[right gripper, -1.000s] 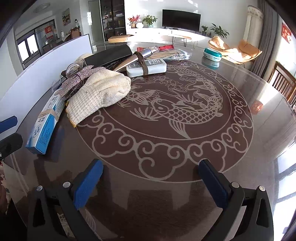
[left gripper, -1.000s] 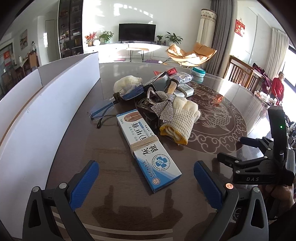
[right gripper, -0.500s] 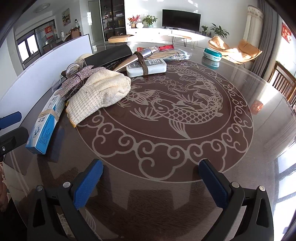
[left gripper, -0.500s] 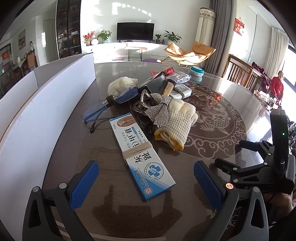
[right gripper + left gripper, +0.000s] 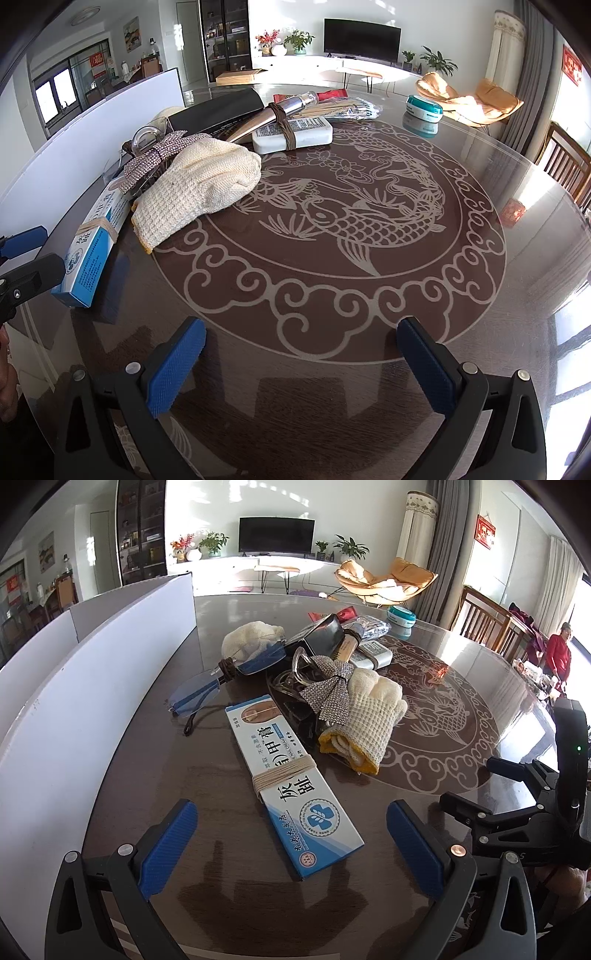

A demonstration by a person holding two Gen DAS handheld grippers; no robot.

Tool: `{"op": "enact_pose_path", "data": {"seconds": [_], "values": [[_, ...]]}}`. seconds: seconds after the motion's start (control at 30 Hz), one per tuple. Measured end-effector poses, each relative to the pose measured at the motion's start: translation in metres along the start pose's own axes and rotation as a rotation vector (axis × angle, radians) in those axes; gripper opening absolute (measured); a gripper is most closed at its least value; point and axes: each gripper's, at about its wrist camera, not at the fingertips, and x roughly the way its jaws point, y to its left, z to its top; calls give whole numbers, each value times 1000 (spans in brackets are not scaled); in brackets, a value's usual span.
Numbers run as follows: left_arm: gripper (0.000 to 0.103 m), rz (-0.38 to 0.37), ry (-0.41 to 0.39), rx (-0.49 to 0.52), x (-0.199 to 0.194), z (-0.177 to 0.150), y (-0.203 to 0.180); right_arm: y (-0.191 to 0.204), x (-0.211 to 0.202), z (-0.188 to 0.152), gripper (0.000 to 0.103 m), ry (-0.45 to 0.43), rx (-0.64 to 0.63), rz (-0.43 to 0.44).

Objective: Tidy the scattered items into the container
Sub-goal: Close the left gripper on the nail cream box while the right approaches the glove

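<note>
- A blue-and-white cream box (image 5: 291, 788), bound with twine, lies flat on the dark desk (image 5: 229, 897), near a knitted glove (image 5: 364, 720).
- The left claw (image 5: 291, 843) spreads wide around the box's near end, gripping nothing.
- The right claw (image 5: 301, 363) gapes, empty.

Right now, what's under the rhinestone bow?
The rhinestone bow lies on a clear looped piece, overlapping the knit glove. Whatever sits directly beneath is covered.
</note>
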Motion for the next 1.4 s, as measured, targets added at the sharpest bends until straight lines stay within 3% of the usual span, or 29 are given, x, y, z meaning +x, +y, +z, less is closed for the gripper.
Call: {"op": "enact_pose_path", "data": {"seconds": [0.27, 0.37, 0.63, 0.83, 1.07, 1.13, 1.17, 1.2, 1.4], "values": [[103, -4, 41, -36, 13, 1, 5, 1, 0, 0, 103, 0, 0, 0], [103, 51, 56, -39, 21, 3, 10, 1, 0, 0, 103, 0, 0, 0], [103, 50, 121, -68, 43, 8, 26, 0, 0, 0, 103, 0, 0, 0], [103, 110, 146, 8, 54, 13, 16, 0, 0, 0, 103, 0, 1, 0], [103, 120, 205, -11, 61, 23, 16, 0, 0, 0, 103, -1, 1, 0], [87, 125, 179, -11, 55, 22, 18, 1, 0, 0, 103, -1, 1, 0], [59, 127, 155, -6, 49, 22, 20, 1, 0, 0, 103, -1, 1, 0], [44, 124, 150, 1, 45, 22, 22, 1, 0, 0, 103, -1, 1, 0], [44, 140, 122, -26, 29, 6, 50, 1, 0, 0, 103, 0, 1, 0]]}}
